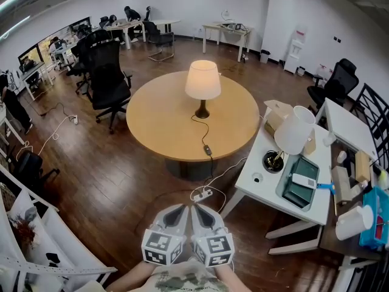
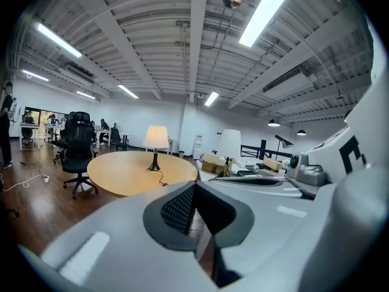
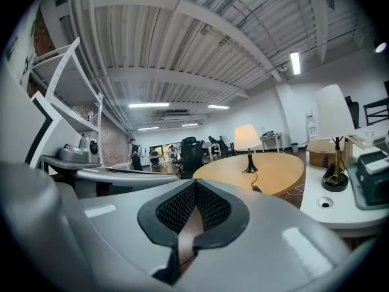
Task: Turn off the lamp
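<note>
Currently left gripper (image 1: 180, 210) and right gripper (image 1: 202, 210) sit side by side, jaws clenched on nothing. Lit lamp (image 1: 202, 81) stands well ahead of both tips on round table (image 1: 159, 123), with cord switch (image 1: 207, 150) nearer the grippers.

Right gripper (image 3: 196, 186) jaws closed together, lit lamp (image 3: 246, 137) on round wooden table (image 3: 273, 174) ahead, white desk (image 3: 358, 215) at right
</note>
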The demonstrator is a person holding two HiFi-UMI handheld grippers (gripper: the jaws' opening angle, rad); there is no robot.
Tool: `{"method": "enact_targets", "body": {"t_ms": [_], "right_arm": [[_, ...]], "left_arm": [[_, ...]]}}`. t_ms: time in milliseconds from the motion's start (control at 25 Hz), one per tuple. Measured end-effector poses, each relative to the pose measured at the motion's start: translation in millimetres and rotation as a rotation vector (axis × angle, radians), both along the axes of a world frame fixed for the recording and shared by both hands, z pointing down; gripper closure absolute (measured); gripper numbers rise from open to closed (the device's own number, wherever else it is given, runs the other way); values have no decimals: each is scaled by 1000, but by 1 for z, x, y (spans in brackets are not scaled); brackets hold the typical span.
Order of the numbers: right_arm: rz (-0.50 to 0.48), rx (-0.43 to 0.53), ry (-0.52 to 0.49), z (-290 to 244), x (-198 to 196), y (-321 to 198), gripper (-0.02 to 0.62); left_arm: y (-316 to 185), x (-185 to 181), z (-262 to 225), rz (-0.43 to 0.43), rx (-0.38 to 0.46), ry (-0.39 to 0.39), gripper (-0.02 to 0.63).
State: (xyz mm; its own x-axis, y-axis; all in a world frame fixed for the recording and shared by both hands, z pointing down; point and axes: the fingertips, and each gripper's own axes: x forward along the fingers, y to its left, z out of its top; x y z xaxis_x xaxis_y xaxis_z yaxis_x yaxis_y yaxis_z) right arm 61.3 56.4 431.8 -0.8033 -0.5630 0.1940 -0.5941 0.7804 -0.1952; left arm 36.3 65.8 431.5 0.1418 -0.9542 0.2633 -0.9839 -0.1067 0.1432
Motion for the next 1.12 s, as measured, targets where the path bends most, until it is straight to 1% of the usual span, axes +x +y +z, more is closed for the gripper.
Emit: {"method": "enact_targets", "body": {"t_ms": [120,320,640,800,1120], "right_arm": [[6,-12,-11,5,0,-13,595],[2,-16,12,11,-3,-30,595],[63,-24,39,29,-9,-79,595],[84,-33,58,38,-24,-108,595],[114,-56,79,45,-68,-167,595]], "left_arm": [[-12,-2,2,-6,-2,-4,606],[-31,-7,10,-10,-9,11,606],[-80,-19,27,32,-18,47,606],[-111,-33,33,54,-19,65,606],[-174,-75,44,97,-48,87,606]]}}
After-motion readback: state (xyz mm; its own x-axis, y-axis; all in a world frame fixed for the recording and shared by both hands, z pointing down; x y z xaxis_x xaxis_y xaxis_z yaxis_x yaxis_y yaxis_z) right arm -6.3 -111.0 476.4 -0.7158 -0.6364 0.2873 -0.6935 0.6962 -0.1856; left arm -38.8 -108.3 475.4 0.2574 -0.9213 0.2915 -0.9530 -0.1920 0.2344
